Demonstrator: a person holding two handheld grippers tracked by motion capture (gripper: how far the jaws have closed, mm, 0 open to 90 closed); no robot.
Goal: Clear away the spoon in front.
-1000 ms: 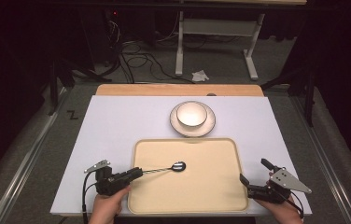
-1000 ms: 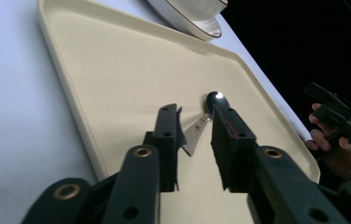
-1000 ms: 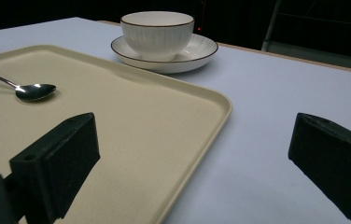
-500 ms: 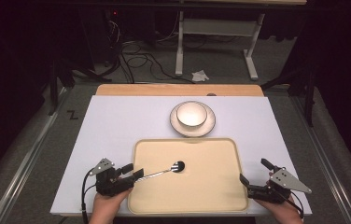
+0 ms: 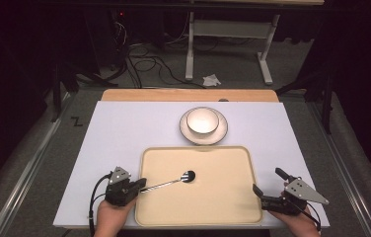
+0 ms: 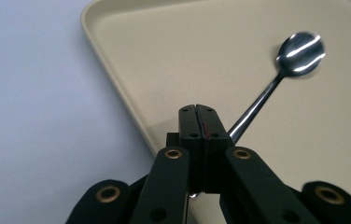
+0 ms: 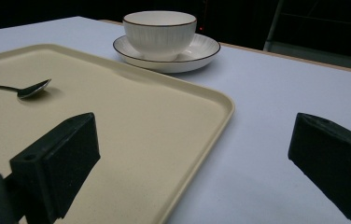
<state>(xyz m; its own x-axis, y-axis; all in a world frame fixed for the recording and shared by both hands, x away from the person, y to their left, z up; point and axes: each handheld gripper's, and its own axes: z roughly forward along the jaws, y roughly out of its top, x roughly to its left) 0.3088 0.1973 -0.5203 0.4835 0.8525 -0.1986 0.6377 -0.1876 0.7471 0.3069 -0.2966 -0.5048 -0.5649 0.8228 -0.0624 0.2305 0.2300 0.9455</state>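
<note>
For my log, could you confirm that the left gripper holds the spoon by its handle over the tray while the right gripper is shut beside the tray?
One detail is wrong: the right gripper is open, not shut, as the right gripper view shows. The left gripper does hold the spoon by its handle over the tray.

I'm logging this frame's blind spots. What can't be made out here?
- Spoon handle end: left gripper view, hidden between the left gripper's shut fingers.
- Bowl contents: right gripper view, rim hides the inside.
- Tray near side: right gripper view, cut off by the bottom edge.
</note>
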